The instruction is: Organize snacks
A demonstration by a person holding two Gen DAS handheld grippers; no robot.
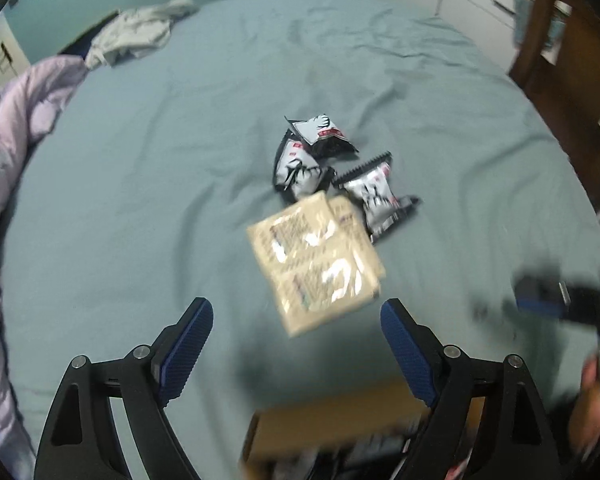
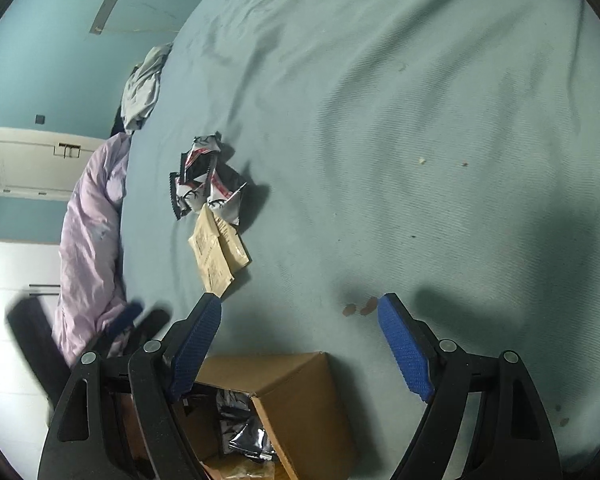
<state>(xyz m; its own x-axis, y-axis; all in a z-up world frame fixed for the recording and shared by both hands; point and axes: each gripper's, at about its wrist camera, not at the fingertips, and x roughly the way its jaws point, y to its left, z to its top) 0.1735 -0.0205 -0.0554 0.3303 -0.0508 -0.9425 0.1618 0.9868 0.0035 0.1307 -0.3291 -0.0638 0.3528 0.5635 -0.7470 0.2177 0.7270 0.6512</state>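
Observation:
Several black-and-white snack packets [image 1: 314, 156] lie in a small heap on the teal bed sheet, with tan flat packets [image 1: 318, 258] just in front of them. The same heap [image 2: 204, 178] and tan packets [image 2: 218, 250] show in the right wrist view. My left gripper [image 1: 296, 344] is open and empty, just short of the tan packets. My right gripper [image 2: 300, 336] is open and empty above the bed. A cardboard box [image 2: 300, 396] holding several snack packets [image 2: 244, 432] sits below both grippers; it also shows in the left wrist view [image 1: 332, 420].
A lilac duvet [image 1: 8, 184] is bunched along the bed's left side, with grey clothing [image 1: 140, 32] beyond it. A wooden frame [image 1: 568, 80] stands at the right. The right gripper [image 1: 548, 292] shows blurred in the left wrist view.

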